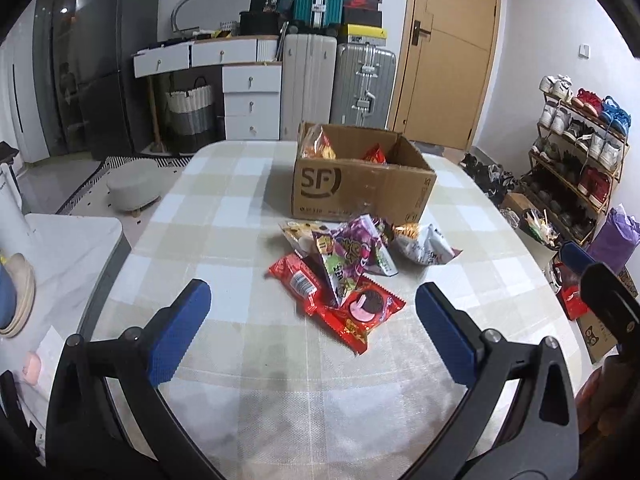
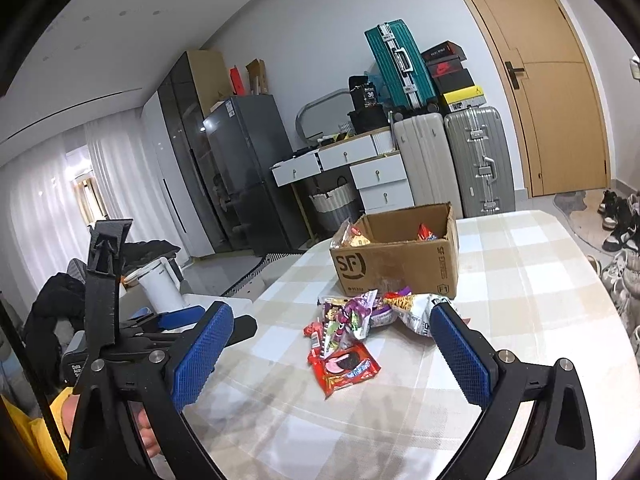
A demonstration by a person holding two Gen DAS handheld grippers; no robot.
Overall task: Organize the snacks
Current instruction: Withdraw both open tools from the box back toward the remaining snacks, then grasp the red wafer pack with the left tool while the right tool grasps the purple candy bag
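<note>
Left wrist view: left gripper (image 1: 312, 326) spread wide, empty, above the table (image 1: 224, 216). Right gripper (image 2: 332, 354) likewise released. About five snack packets (image 1: 344, 272) piled before one box (image 1: 360, 184) holding two more.

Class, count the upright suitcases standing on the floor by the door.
2: a white suitcase beside the drawers and a silver suitcase next to the door; a teal one lies stacked above them.
</note>
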